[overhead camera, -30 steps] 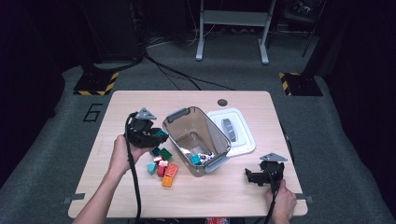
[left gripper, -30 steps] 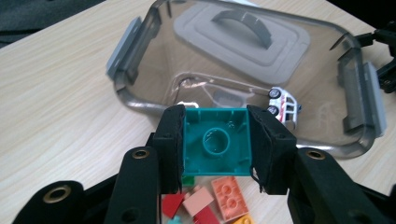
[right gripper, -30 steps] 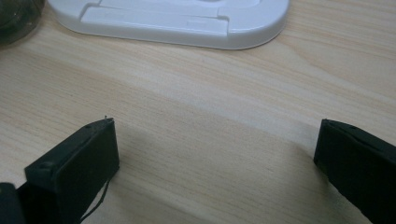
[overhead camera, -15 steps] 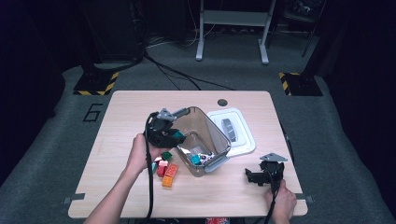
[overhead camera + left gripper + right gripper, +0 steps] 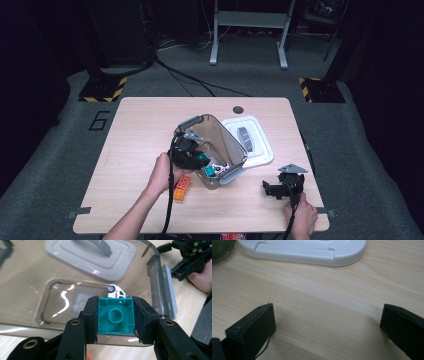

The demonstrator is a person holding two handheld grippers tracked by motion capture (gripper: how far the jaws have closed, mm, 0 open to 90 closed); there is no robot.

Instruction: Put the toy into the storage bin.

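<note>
Clamped hollow side up in the left gripper (image 5: 115, 317) above the clear plastic bin (image 5: 227, 145), a teal building brick (image 5: 115, 316) could clip the rim and tumble onto the table (image 5: 140, 130) if released early; the right gripper (image 5: 328, 327) rests spread wide, empty.

The clear bin (image 5: 220, 145) stands mid-table (image 5: 140, 130); left of it and beyond it the wood lies bare. Its white lid (image 5: 260, 145) blocks the right side, orange bricks (image 5: 181, 188) the near-left.
</note>
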